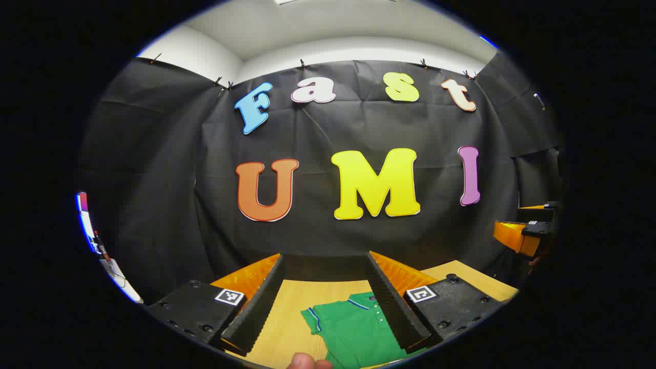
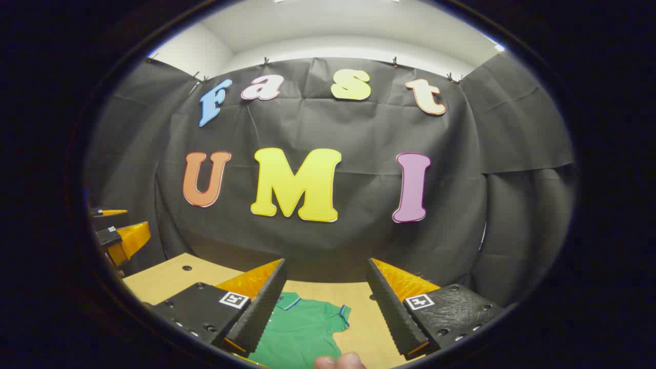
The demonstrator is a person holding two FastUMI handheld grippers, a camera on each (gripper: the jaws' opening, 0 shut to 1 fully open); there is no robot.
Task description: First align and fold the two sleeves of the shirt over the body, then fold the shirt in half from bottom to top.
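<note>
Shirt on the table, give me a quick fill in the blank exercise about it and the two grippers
1. The shirt is ____ in colour.
2. It lies flat on a wooden ____.
3. The left gripper has its fingers ____, holding nothing.
4. The right gripper hangs ____ the shirt without touching it.

Missing words: green; table; open; above

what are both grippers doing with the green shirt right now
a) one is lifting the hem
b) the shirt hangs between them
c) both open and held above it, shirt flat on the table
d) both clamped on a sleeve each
c: the left gripper and right gripper both stand with fingers spread wide, while the green shirt lies flat on the wooden table below them, ungripped.
</note>
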